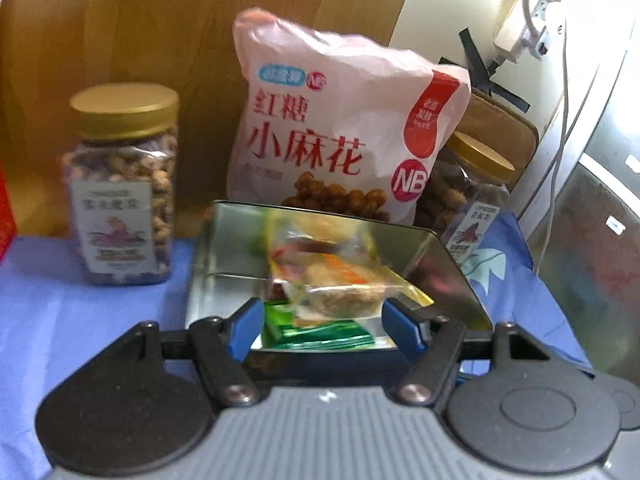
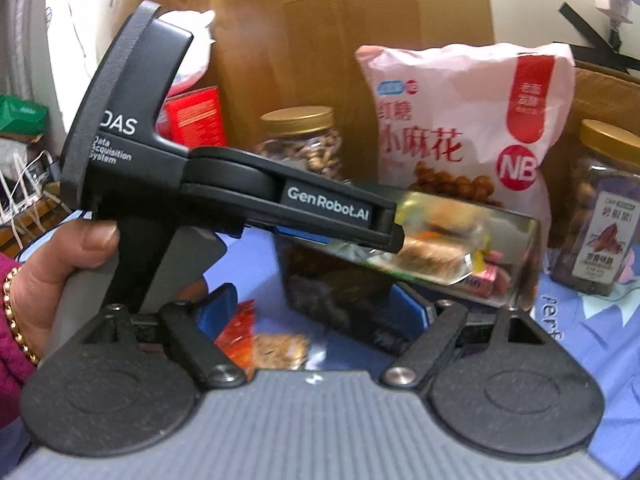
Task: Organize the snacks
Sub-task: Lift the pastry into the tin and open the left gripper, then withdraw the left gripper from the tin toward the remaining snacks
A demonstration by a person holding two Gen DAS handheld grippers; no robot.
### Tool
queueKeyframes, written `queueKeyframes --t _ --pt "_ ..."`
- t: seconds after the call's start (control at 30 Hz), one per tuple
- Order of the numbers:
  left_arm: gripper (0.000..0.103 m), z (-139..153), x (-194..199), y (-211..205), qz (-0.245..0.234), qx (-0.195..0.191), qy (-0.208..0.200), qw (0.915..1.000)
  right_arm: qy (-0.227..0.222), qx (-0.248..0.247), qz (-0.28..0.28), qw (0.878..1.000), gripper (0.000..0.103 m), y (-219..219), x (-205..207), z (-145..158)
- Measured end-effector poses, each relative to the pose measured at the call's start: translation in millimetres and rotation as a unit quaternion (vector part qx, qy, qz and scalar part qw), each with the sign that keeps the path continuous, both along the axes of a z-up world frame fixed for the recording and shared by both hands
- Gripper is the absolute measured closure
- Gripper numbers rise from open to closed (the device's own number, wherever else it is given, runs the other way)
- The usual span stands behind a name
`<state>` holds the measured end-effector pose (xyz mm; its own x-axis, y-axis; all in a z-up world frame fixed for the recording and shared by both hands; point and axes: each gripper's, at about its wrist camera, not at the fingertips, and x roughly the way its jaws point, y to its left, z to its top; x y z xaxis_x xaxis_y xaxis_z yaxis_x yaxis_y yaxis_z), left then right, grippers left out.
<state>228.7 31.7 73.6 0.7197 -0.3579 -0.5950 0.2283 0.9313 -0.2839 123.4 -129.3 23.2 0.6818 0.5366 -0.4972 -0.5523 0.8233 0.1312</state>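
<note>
A shiny metal tin (image 1: 224,240) sits on the blue cloth and holds several wrapped snacks. My left gripper (image 1: 318,330) hangs over the tin's near edge, its blue fingers (image 1: 242,330) wide apart on either side of a clear-wrapped pastry (image 1: 344,292) that lies on green packets (image 1: 320,334); touch is unclear. In the right wrist view the left gripper's body (image 2: 280,200) reaches over the tin (image 2: 524,264). My right gripper (image 2: 314,320) is open above the cloth, with an orange-wrapped snack (image 2: 260,344) between its fingers, not clamped.
A pink snack bag (image 1: 340,128) leans behind the tin. A gold-lidded nut jar (image 1: 122,188) stands at its left and another jar (image 1: 468,200) at its right. A red box (image 2: 196,116) sits further left. A wooden panel (image 1: 120,20) backs the table; cables hang at right.
</note>
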Motion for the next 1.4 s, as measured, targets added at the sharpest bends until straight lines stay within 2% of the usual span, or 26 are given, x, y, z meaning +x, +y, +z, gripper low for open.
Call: queueKeyframes --t 0.23,0.67,1.4 --pt "0.036 12.3 -24.1 11.4 0.002 0.013 -0.021 0.9997 0.009 -0.001 0.026 1.0 0.017 14.1 -13.0 -4.5" --pt "0.036 11.9 -49.7 34.5 0.007 0.027 -0.031 0.9991 0.014 -0.006 0.055 0.998 0.017 29.9 -17.5 -10.4" --pt "0.036 -8.7 -74.4 71.9 0.039 0.018 0.001 0.9991 0.026 -0.021 0.071 0.997 0.017 41.5 -16.3 -22.8"
